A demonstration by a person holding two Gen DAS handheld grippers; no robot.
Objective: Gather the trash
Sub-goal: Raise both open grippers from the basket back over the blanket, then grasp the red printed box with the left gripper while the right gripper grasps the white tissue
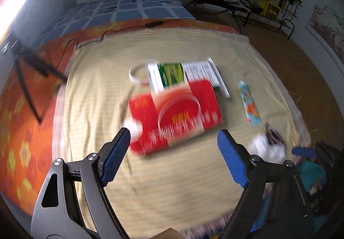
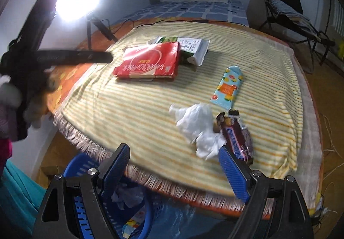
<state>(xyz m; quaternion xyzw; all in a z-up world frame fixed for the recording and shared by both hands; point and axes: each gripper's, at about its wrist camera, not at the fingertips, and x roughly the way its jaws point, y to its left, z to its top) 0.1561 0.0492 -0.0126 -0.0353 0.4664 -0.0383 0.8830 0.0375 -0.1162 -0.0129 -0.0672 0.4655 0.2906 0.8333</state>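
Red packet print: motion-blurred, unreadable. Left gripper, right gripper: jaws spread wide, empty (right above tissue).

A striped blanket covers the table; red packet, tissue and wrappers lie on it.
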